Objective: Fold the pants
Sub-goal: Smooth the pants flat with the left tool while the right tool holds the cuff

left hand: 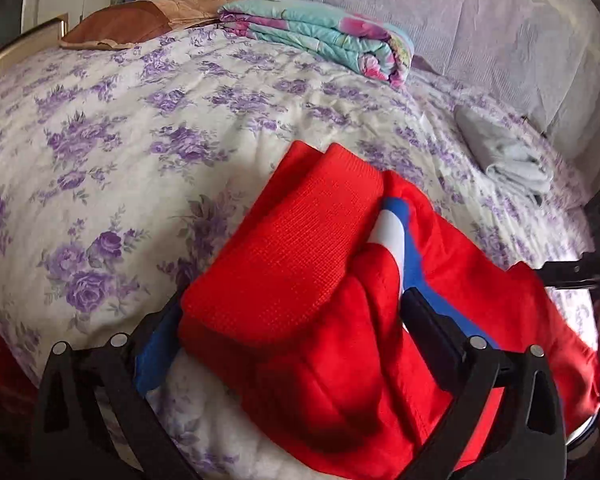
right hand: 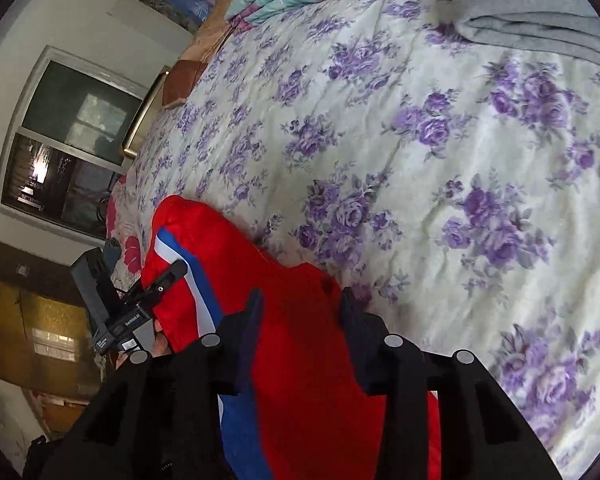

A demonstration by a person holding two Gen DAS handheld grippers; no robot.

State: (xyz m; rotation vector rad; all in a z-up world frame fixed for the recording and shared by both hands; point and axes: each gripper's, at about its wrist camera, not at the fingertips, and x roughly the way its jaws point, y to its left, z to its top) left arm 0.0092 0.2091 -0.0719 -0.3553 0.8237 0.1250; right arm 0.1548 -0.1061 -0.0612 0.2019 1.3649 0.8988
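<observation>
My left gripper (left hand: 292, 312) has its jaws spread fairly wide with a thick bundle of the red pants (left hand: 300, 264) between them, the ribbed cuff or waistband end lying over the top; I judge it is holding that fold, though I cannot see the left pad bite. My right gripper (right hand: 300, 300) stands narrower, and red cloth fills the gap between its fingers, so I take it as clamped on the pants (right hand: 292, 360) too. The garment, red with a blue and white side stripe (right hand: 188, 276), lies partly folded on the floral bedspread (left hand: 140, 128), right under both tools. From the right wrist view the left gripper sits just beside the stripe, off to my left, so the long axis runs roughly from one hand to the other. Both hands are on the cloth, neither nearer. Further out lie a folded turquoise quilt (left hand: 320, 40) and a folded grey garment (left hand: 508, 156), well apart from the pants.
</observation>
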